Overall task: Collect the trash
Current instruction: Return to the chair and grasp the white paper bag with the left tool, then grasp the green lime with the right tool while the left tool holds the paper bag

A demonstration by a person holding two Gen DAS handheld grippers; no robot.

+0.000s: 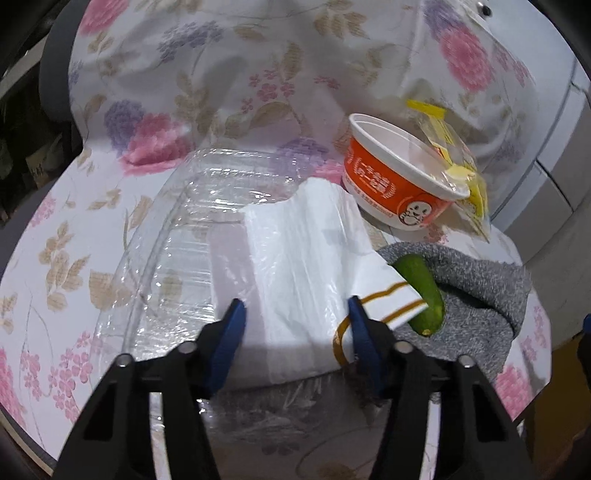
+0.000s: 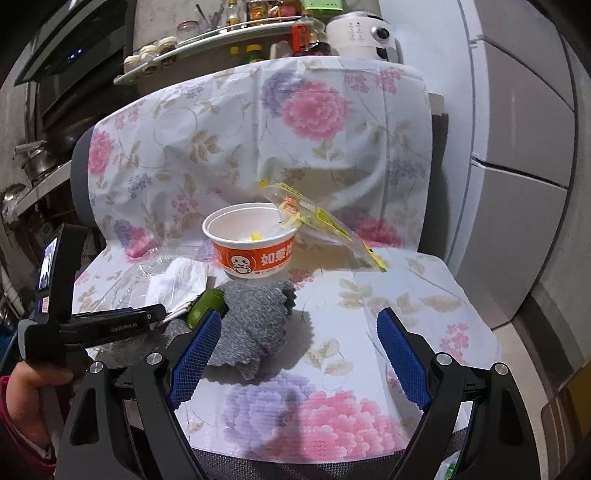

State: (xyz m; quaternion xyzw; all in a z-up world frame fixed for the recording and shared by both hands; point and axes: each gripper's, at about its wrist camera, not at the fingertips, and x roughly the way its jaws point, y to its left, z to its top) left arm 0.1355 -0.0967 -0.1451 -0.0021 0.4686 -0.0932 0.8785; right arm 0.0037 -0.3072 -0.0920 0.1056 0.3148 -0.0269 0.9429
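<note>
A white plastic bag [image 1: 299, 266] lies on a clear plastic container [image 1: 177, 258] on a flower-patterned chair seat. My left gripper [image 1: 295, 314] is open, its blue fingers on either side of the bag's near end. An orange paper bowl [image 1: 399, 177] stands behind, with a clear yellow-printed wrapper [image 1: 454, 162] leaning in it. A green vegetable piece [image 1: 421, 291] lies on a grey cloth [image 1: 480, 291]. My right gripper [image 2: 299, 347] is open and empty above the seat, next to the grey cloth [image 2: 255, 317]. The bowl [image 2: 251, 240], wrapper [image 2: 321, 218] and bag [image 2: 177, 280] show there too.
The flowered cover [image 2: 258, 129] drapes over the chair back and seat. A kitchen shelf with jars and bottles [image 2: 229, 22] and a white appliance [image 2: 358, 33] stand behind. Grey cabinets [image 2: 517, 147] are at the right. The left gripper's body [image 2: 92, 325] is at the seat's left.
</note>
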